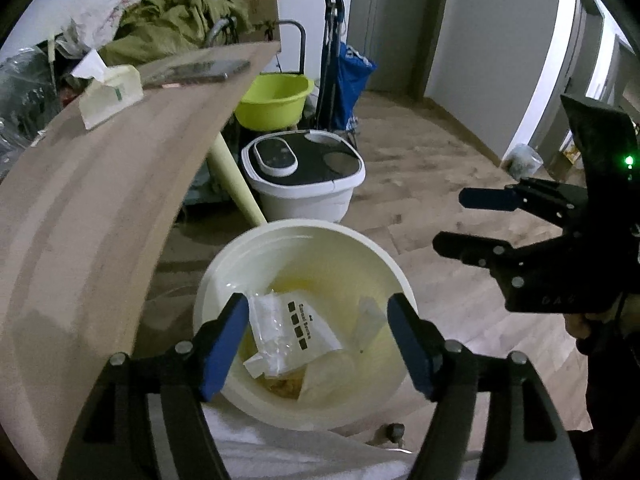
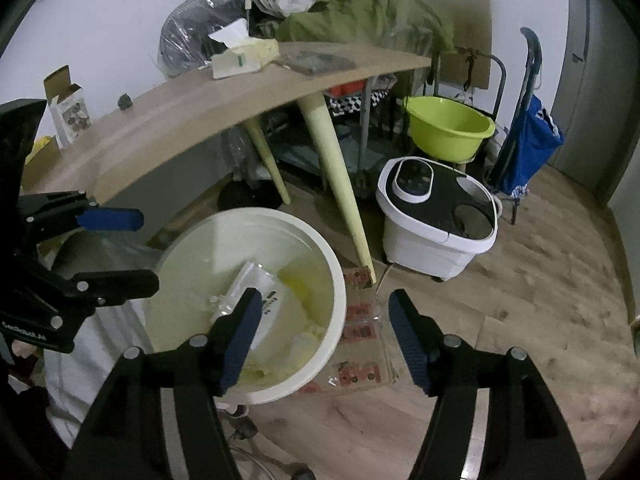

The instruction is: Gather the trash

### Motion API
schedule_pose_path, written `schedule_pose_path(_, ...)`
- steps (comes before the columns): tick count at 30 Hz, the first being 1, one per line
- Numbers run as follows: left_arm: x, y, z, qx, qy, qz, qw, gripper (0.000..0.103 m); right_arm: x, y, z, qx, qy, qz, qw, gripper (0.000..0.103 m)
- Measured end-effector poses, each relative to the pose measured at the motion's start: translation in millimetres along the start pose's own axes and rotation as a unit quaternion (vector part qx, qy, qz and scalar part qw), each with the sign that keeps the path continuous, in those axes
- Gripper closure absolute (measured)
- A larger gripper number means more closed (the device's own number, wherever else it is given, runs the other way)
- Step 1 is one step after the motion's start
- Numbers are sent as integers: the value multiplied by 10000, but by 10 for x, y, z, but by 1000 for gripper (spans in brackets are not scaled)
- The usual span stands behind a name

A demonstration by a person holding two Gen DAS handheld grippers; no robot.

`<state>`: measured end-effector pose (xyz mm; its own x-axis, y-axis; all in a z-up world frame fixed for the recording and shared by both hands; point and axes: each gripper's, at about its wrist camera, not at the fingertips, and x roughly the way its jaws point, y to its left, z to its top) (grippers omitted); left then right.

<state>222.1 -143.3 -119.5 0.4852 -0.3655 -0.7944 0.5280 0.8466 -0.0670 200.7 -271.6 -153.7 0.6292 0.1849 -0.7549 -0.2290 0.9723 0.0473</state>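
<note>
A cream round bin point(image 1: 372, 256) stands on the floor beside the wooden table; it also shows in the right wrist view point(image 2: 336, 280). Inside it lie a clear plastic bag with black print point(image 1: 296, 332), other wrappers and yellowish scraps; the bag also shows in the right wrist view point(image 2: 256, 284). My left gripper point(image 1: 320, 344) hangs open and empty right over the bin. My right gripper point(image 2: 326, 340) is open and empty above the bin's right rim; it shows at the right of the left wrist view point(image 1: 452, 220). The left gripper shows at the left of the right wrist view point(image 2: 140, 248).
The wooden table point(image 1: 100, 184) carries a tissue box point(image 1: 112, 92) and a dark flat slab point(image 1: 196, 70). A white foot bath point(image 1: 304, 176), a lime basin point(image 1: 276, 96), a blue trolley bag point(image 1: 352, 80) and a flattened carton point(image 2: 360, 344) are on the floor. Clutter is piled behind the table.
</note>
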Motion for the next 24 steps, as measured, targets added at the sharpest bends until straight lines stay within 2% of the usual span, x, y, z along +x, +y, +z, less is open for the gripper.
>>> schedule_pose_path(4, -181, 30, -1, -43, -266, 53, 9996, 29, -133, 107, 61, -74, -132, 65, 9999, 31)
schedule_pose_path(8, -384, 72, 3, -86, -498, 154, 9986, 28, -246, 235, 136, -161, -246, 103, 9995, 31)
schedule_pose_path(13, -625, 138, -37, -160, -792, 449, 9957, 28, -354, 412, 225, -297, -357, 195, 9987, 31)
schedule_pose_path(19, -998, 260, -134, -387, -1176, 688, 9899, 28, -472, 594, 338, -498, -514, 307, 9970, 31)
schedule_pose_path(24, -1283, 371, -239, -592, -1453, 1030, 9822, 28, -604, 738, 420, -708, -676, 434, 9943, 31)
